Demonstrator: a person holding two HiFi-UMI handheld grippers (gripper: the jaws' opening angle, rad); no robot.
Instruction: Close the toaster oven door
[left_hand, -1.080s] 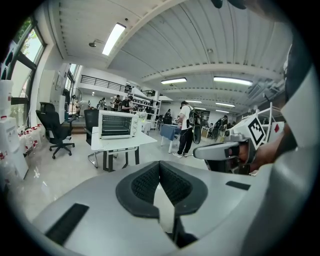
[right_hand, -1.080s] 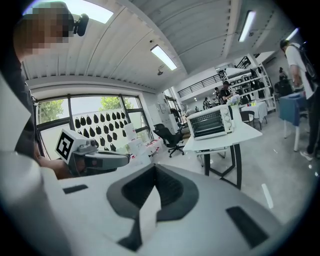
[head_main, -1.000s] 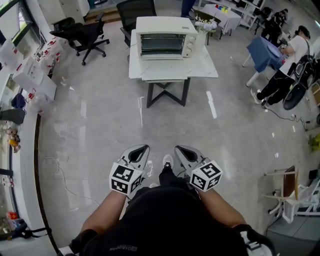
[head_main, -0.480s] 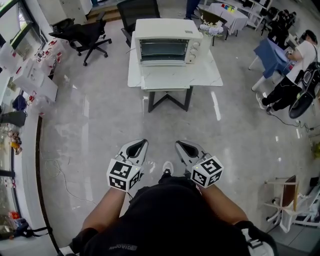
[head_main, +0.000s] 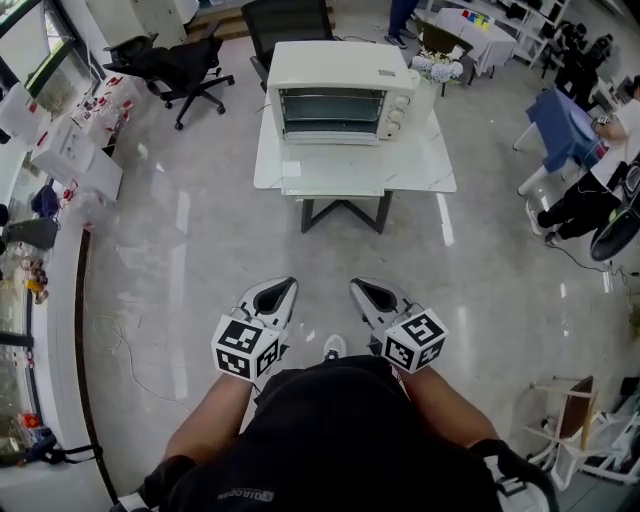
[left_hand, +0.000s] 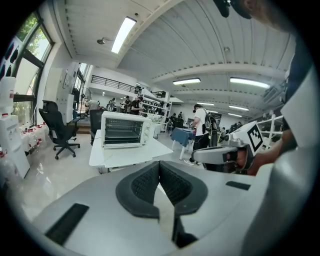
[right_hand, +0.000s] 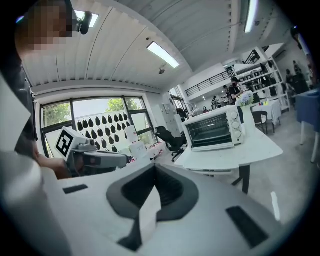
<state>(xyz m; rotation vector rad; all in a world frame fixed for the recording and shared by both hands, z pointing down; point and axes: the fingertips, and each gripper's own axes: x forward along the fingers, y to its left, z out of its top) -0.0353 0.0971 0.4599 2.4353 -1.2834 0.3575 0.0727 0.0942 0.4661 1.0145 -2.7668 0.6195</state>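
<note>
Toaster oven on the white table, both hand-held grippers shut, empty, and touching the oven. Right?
Not touching. The head view shows the left hand-held gripper and right hand-held gripper near the person's body, floor between them and the toaster oven on the white table. Rest holds.

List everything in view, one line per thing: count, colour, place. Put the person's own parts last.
toaster oven: one, cream-white, on the table, far centre
oven door: one, open, lying flat in front of the oven
table: one, white top, dark legs, mid-floor
office chairs: two, black, one far left, one behind the oven
blue-covered table: one, far right
white cartons: several, along the left wall
seated person: one, dark trousers, right edge
left gripper: one, grey with black-and-white marker cube, near centre, fingers shut, empty
right gripper: one, same colours, beside the left, fingers shut, empty
</note>
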